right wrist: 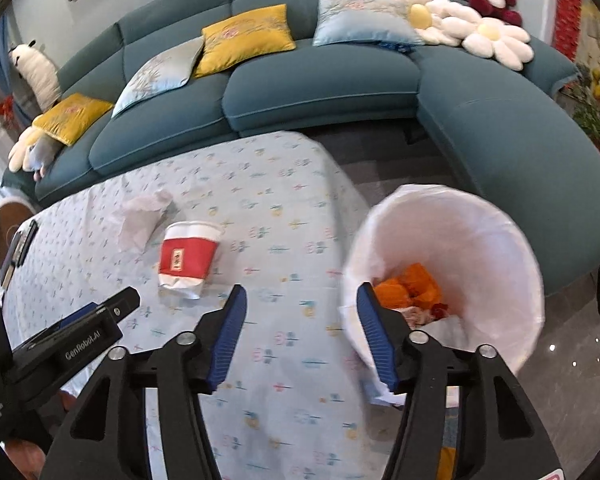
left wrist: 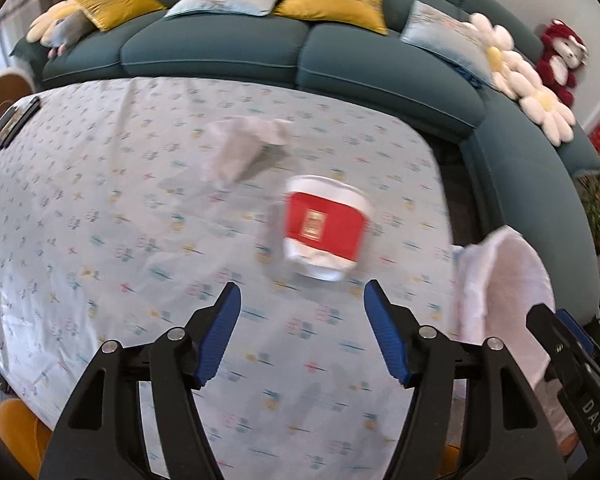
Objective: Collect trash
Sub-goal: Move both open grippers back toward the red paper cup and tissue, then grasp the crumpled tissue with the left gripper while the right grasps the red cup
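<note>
A crushed red-and-white paper cup (left wrist: 324, 226) lies on the patterned tablecloth, also in the right wrist view (right wrist: 188, 256). A crumpled white tissue (left wrist: 244, 148) lies just beyond it, also in the right wrist view (right wrist: 144, 216). My left gripper (left wrist: 302, 300) is open and empty, hovering just short of the cup. My right gripper (right wrist: 300, 300) is open and empty, over the table's right edge next to the white-lined trash bin (right wrist: 460, 240), which holds orange scraps (right wrist: 412, 284). The bin's liner (left wrist: 504, 280) shows at the right of the left wrist view.
The table (left wrist: 100, 220) stands in front of a teal corner sofa (right wrist: 320, 92) with yellow and blue cushions, flower pillows and plush toys. A dark remote-like object (right wrist: 24, 240) lies at the table's far left. Grey floor (right wrist: 560, 380) lies right of the bin.
</note>
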Action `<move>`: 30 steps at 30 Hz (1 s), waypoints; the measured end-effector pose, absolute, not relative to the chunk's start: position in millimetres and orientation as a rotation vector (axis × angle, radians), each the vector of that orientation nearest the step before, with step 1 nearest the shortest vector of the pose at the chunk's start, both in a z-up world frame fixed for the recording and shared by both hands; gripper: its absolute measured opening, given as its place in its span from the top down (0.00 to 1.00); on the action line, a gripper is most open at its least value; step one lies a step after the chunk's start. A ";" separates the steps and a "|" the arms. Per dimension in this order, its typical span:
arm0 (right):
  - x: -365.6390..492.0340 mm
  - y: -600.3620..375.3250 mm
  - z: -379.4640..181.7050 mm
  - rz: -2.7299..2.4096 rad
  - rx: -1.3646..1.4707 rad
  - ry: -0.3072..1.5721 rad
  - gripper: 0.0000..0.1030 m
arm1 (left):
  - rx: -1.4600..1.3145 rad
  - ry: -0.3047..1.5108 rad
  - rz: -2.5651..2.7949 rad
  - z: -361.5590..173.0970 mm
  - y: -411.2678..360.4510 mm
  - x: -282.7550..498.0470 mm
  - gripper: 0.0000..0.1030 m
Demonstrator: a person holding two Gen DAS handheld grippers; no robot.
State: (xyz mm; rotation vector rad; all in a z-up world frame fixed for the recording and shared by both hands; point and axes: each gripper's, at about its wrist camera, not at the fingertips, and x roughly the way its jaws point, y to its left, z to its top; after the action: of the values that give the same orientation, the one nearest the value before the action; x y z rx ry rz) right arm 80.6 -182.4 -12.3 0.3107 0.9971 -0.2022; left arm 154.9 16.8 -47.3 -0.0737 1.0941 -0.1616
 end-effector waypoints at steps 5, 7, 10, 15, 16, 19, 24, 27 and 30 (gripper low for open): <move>107.5 -152.0 -33.5 -0.142 0.305 1.049 0.43 | -0.065 1.094 -0.097 -58.2 54.2 180.7 0.37; 120.1 -140.2 -42.5 -0.124 0.303 1.068 0.43 | -0.066 1.090 -0.085 -61.5 66.1 195.3 0.34; 139.9 -129.0 -55.8 -0.106 0.328 1.098 0.43 | -0.061 1.090 -0.096 -64.4 72.7 214.6 0.33; 173.2 -116.0 -79.1 -0.087 0.342 1.149 0.43 | -0.025 1.077 -0.121 -72.4 69.3 252.4 0.26; 180.8 -113.9 -84.6 -0.084 0.344 1.160 0.43 | -0.021 1.082 -0.131 -76.1 67.3 261.8 0.26; 196.1 -110.6 -97.8 -0.073 0.362 1.184 0.43 | -0.018 1.093 -0.155 -83.7 61.8 280.2 0.26; 215.4 -107.0 -117.0 -0.068 0.377 1.212 0.43 | -0.006 1.112 -0.189 -99.3 50.9 305.6 0.27; 221.4 -106.2 -123.6 -0.046 0.419 1.209 0.43 | -0.006 1.131 -0.202 -108.9 45.3 314.8 0.35; 225.0 -102.0 -126.6 -0.035 0.427 1.207 0.43 | -0.008 1.157 -0.221 -117.8 41.9 318.9 0.54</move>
State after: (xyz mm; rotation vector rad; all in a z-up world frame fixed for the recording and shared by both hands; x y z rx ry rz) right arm 225.0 -102.0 -126.6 0.4266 1.2071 -0.0349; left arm 318.9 41.9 -117.8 -0.0076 1.1566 -0.2206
